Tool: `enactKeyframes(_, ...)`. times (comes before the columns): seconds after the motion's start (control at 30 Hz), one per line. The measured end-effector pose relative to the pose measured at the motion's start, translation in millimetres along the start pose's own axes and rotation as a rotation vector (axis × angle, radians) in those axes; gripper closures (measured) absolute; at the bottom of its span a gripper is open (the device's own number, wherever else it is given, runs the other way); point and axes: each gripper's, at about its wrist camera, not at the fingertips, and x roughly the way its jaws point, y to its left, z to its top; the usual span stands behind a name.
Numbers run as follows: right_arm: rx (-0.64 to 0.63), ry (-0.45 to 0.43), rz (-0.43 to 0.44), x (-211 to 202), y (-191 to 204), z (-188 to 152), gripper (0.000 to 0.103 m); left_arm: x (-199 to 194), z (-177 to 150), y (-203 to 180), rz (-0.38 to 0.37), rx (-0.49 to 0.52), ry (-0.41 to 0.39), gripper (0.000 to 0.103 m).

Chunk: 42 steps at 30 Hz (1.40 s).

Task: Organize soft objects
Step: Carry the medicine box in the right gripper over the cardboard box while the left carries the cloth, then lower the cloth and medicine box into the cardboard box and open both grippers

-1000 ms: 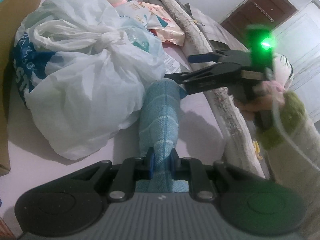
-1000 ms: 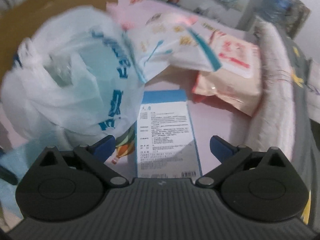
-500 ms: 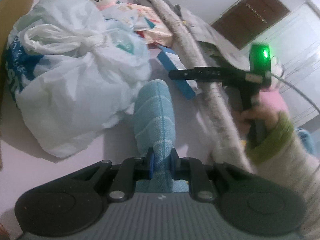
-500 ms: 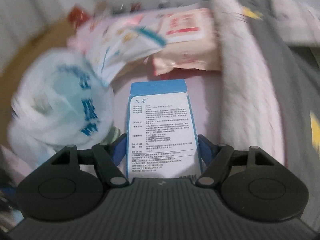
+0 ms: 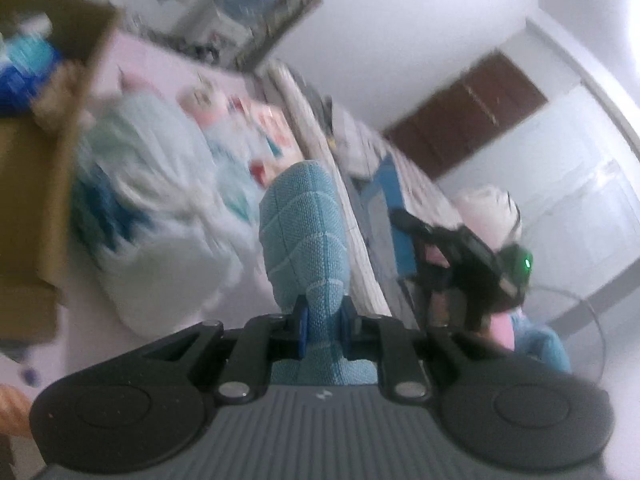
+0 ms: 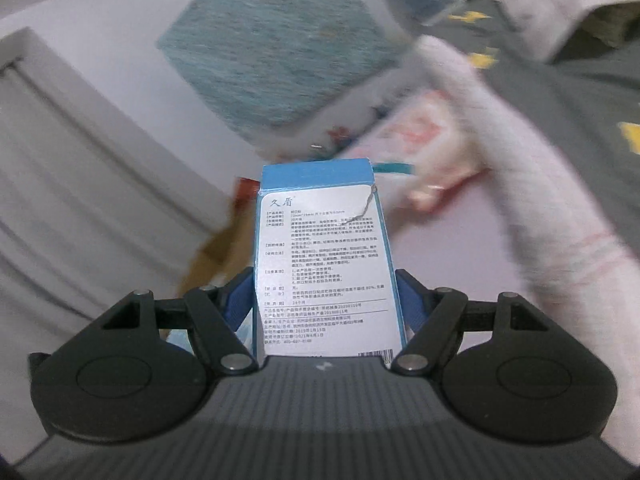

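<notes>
My left gripper is shut on a rolled light-blue knitted cloth, which sticks out forward and is held up off the pink bed surface. My right gripper is shut on a blue and white printed box, gripped by its sides and lifted clear of the bed. In the left wrist view the right gripper appears at the right, holding that blue box beside the rolled grey blanket.
A tied white plastic bag lies left of the cloth, with pink snack packets behind it. A cardboard box stands at the left. The long rolled blanket borders the right. A teal mat hangs on the wall.
The right gripper closed on the blue box, lifted it off the bed and rolled. The left gripper rose with the blue cloth, so the bag now sits lower and further away.
</notes>
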Motion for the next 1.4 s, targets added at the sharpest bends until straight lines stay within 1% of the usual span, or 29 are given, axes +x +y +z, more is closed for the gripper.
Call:
enactKeyframes(0.13, -0.033, 0.023, 0.136, 27.9, 46.1, -0.4, 0.031, -47.0, 15.3, 9.6, 0.056, -0.008, -0.131, 0.087)
enactKeyframes(0.23, -0.070, 0.077, 0.231, 66.3, 93.8, -0.7, 0.031, -83.3, 25.5, 23.5, 0.145, -0.022, -0.237, 0.087)
enactKeyframes(0.3, -0.096, 0.121, 0.269, 95.9, 124.2, -3.0, 0.031, -101.3, 31.0, 33.6, 0.239, -0.020, -0.286, 0.086)
enactKeyframes(0.37, -0.123, 0.173, 0.284, 126.2, 152.9, -8.0, 0.031, -113.1, 37.2, 44.2, 0.370, -0.003, -0.319, 0.086)
enactKeyframes(0.43, -0.148, 0.233, 0.298, 159.6, 182.7, -13.9, 0.030, -119.6, 45.0, 58.7, 0.498, 0.008, -0.334, 0.086)
enactKeyframes(0.47, -0.156, 0.264, 0.302, 175.1, 193.9, -17.0, 0.030, -121.3, 49.4, 67.3, 0.547, 0.011, -0.335, 0.086)
enactKeyframes(0.57, -0.173, 0.365, 0.271, 231.8, 227.8, -32.2, 0.030, -116.5, 66.5, 95.5, 0.635, -0.007, -0.310, 0.086)
enactKeyframes(0.63, -0.168, 0.420, 0.226, 267.7, 242.8, -40.5, 0.031, -109.5, 77.6, 113.7, 0.696, -0.025, -0.278, 0.086)
enactKeyframes(0.73, -0.151, 0.462, 0.143, 310.1, 254.9, -51.7, 0.030, -102.6, 90.7, 135.5, 0.813, -0.014, -0.225, 0.086)
enactKeyframes(0.8, -0.137, 0.472, 0.092, 329.5, 257.3, -56.5, 0.031, -103.2, 94.7, 143.2, 0.892, 0.025, -0.195, 0.086)
enactKeyframes(0.83, -0.134, 0.474, 0.070, 332.2, 255.2, -58.2, 0.030, -102.9, 97.4, 144.9, 0.925, 0.055, -0.186, 0.086)
enactKeyframes(0.9, -0.127, 0.478, 0.041, 345.4, 253.7, -61.6, 0.030, -95.5, 104.5, 142.7, 1.011, 0.150, -0.169, 0.086)
enactKeyframes(0.93, -0.120, 0.482, 0.028, 350.8, 250.7, -60.6, 0.030, -90.1, 106.4, 141.3, 1.043, 0.192, -0.161, 0.086)
enactKeyframes(0.97, -0.116, 0.485, 0.015, 358.9, 247.5, -62.1, 0.030, -83.5, 108.2, 142.3, 1.065, 0.227, -0.140, 0.086)
enactKeyframes(1.0, -0.113, 0.490, -0.003, 365.0, 247.2, -64.6, 0.030, -78.8, 110.4, 143.3, 1.070, 0.242, -0.116, 0.086)
enactKeyframes(1.17, -0.102, 0.529, -0.065, 398.0, 236.2, -82.6, 0.030, -53.5, 108.1, 154.5, 1.049, 0.288, -0.010, 0.086)
enactKeyframes(1.2, -0.101, 0.538, -0.077, 402.8, 234.6, -87.0, 0.030, -50.3, 106.2, 156.5, 1.046, 0.289, 0.009, 0.086)
enactKeyframes(1.27, -0.089, 0.548, -0.099, 411.8, 229.8, -94.3, 0.030, -47.4, 109.3, 164.5, 1.028, 0.256, 0.053, 0.086)
enactKeyframes(1.4, -0.051, 0.563, -0.135, 424.2, 218.8, -105.9, 0.030, -45.4, 116.9, 173.1, 1.026, 0.242, 0.124, 0.086)
